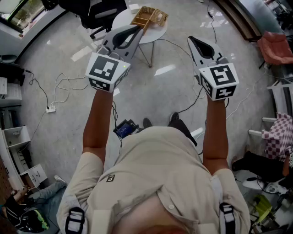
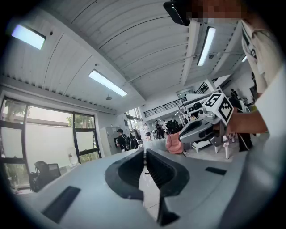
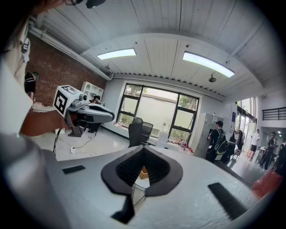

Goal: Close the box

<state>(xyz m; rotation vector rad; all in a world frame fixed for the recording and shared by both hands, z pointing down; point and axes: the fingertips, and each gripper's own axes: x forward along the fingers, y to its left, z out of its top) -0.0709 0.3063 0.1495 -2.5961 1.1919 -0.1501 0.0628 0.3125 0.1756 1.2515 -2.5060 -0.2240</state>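
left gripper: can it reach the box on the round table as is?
Probably yes. The left gripper, jaws shut, points at the box on the white table, nothing between them. How high above the tabletop it hangs is unclear.

Bright, even light from ceiling strips (image 3: 208, 64) and windows (image 3: 154, 109) — glare on the floor (image 1: 165, 70); fisheye edges dark, warped.

Quick count: two grippers, left gripper (image 1: 136, 30) and right gripper (image 1: 192, 41). One round worktop (image 1: 155, 33) at 12 o'clock, one wooden box (image 1: 149, 16) on it. One black chair (image 1: 101, 10) at 11, one red chair (image 1: 274, 48) at 2, one power strip (image 1: 51, 109) at 9.
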